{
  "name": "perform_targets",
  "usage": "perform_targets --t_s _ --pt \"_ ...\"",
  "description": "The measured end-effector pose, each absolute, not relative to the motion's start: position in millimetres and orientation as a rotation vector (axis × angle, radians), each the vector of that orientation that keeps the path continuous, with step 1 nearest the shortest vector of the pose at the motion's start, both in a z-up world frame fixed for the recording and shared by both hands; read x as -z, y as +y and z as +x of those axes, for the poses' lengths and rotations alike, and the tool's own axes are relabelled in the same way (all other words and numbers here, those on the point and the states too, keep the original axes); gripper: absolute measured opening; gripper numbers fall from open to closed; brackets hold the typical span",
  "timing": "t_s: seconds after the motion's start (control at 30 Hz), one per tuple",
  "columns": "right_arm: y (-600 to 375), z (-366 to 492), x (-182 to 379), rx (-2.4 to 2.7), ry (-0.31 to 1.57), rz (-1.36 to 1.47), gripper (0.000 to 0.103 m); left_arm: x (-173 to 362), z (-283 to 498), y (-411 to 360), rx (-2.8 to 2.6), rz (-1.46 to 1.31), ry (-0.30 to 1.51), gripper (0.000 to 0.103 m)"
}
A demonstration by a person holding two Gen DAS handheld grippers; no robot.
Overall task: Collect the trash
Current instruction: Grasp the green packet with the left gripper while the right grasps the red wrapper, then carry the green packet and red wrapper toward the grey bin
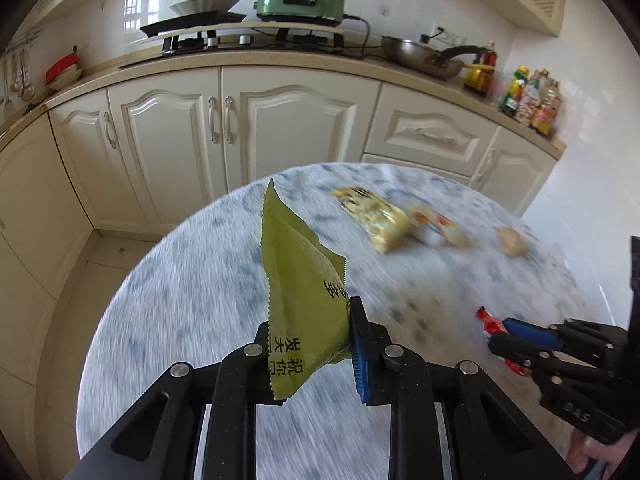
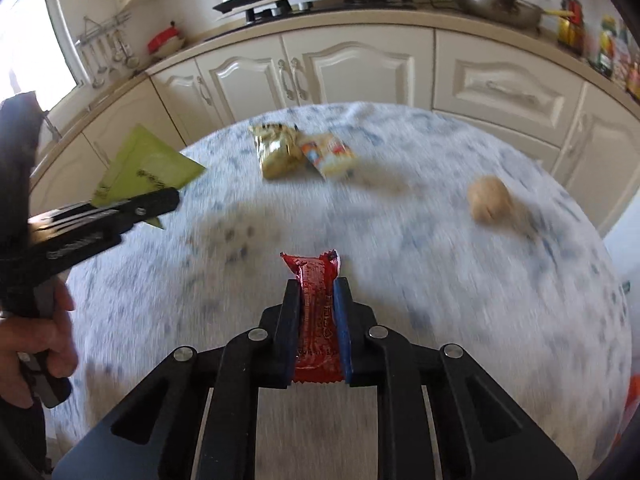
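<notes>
Well, over on the left a hand (image 2: 38,344) is wrapped round the grip of the left claw (image 1: 310,344), which tilts down toward the round surface (image 1: 180,300) with its mottled blue-and-white top. That claw is clamped on a green wrapper (image 1: 296,280); the packet stands up out of the jaws, its zigzag edge pointing toward the cream cabinets (image 1: 168,128). Black Chinese characters run along its lower part, though I can't read enough to name a brand. From the other side, the right wrist view shows the same green wrapper (image 2: 148,168) fanned out above the black fingers, clear of the tabletop. Further along, a yellow snack packet (image 2: 278,152) lies near the far rim of the surface, touching a smaller white-and-orange packet (image 2: 330,156); both are too blurred for any print to be made out. In the middle foreground the right claw (image 2: 318,320) also angles down, its jaws pinched on a red wrapper (image 2: 318,304) that pokes out ahead with a crimped end; there is pale lettering on it that I cannot read. The left wrist view catches this claw (image 1: 506,340) side-on, and part of a hand (image 1: 592,452) below it. To the right a tan roundish lump (image 2: 490,200) sits alone on the surface, well apart from the packets. Only the left view shows the green cooker (image 1: 302,2) whole on the kitchen counter.
</notes>
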State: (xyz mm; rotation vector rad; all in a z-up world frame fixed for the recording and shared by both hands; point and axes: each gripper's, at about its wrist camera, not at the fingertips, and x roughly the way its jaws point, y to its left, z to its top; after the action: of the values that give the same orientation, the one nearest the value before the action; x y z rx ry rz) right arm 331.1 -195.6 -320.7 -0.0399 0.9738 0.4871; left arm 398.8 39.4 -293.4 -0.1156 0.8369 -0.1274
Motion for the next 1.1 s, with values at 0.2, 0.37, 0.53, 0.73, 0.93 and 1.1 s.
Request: perform_targets --t_s 0.2,0.37,0.53,0.73,0.93,1.1 --pt "-179 311 323 -0.446 0.937 -0.189 0.03 290 366 31 0.163 -0.102 0.84 0.02" --pt "-191 303 319 -0.493 0.98 -0.109 0.011 282 349 32 0.182 -0.099 0.828 0.02" --pt "-221 279 317 -0.491 0.981 0.031 0.011 273 318 21 0.198 -0.083 0.809 0.02" --pt "-256 253 288 -0.443 0.918 0.098 0.011 255 278 -9 0.249 -0.047 0.76 0.02" --pt "-300 228 249 -0.378 0.826 0.154 0.011 230 248 -48 0.328 -0.016 0.692 0.02" --pt "-341 207 222 -0.324 0.756 0.201 0.011 210 227 -81 0.405 0.011 0.643 0.02"
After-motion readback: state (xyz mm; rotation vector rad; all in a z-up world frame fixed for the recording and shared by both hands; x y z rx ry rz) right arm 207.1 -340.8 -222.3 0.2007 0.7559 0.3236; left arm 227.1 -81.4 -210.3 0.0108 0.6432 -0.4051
